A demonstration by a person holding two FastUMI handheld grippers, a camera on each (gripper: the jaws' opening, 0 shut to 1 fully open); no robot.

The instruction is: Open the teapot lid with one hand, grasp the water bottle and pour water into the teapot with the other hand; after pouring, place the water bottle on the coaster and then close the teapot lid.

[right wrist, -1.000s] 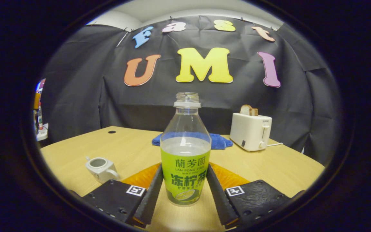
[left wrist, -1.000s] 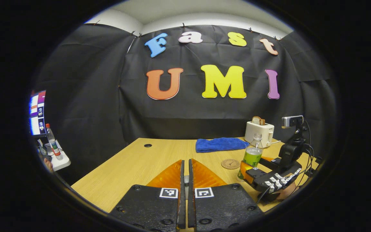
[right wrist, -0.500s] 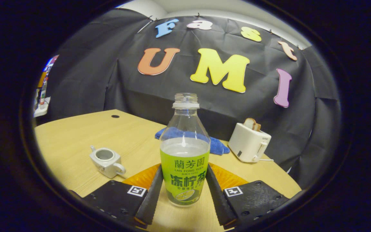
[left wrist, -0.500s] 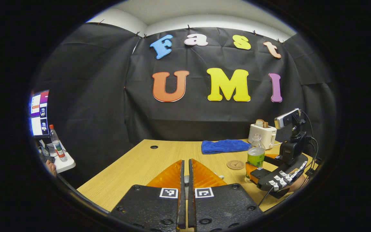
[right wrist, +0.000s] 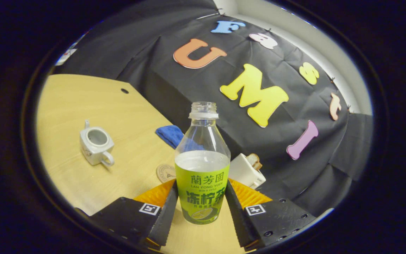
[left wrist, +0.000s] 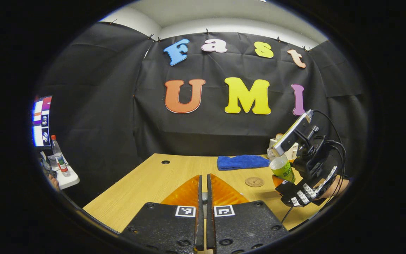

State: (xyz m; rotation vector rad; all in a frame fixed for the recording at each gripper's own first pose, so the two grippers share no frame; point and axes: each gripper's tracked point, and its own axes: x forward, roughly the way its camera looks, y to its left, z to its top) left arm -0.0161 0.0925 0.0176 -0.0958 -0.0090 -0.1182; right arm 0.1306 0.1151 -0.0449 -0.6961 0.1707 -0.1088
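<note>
My right gripper (right wrist: 202, 190) is shut on a clear water bottle (right wrist: 202, 165) with a green label and no cap, about half full. In the left gripper view that gripper (left wrist: 287, 180) holds the bottle (left wrist: 282, 168) off the table, leaning left. A small grey teapot (right wrist: 95, 141) stands lidless on the wooden table (right wrist: 69, 102), left of the bottle. A round cork coaster (right wrist: 166, 173) (left wrist: 254, 181) lies flat close by the bottle. My left gripper (left wrist: 204, 176) hovers above the table, jaws together on the teapot lid, of which a pale sliver shows between them.
A blue cloth (left wrist: 241, 161) (right wrist: 169, 135) lies at the table's far edge. A white toaster (right wrist: 247, 171) with bread stands behind the bottle. Left of the table, a side shelf holds a bottle (left wrist: 59, 158) under a screen (left wrist: 41, 121).
The right gripper has lifted the bottle off the table and rolled it leftward, towards the teapot's side. The left gripper has barely moved and stays shut.
</note>
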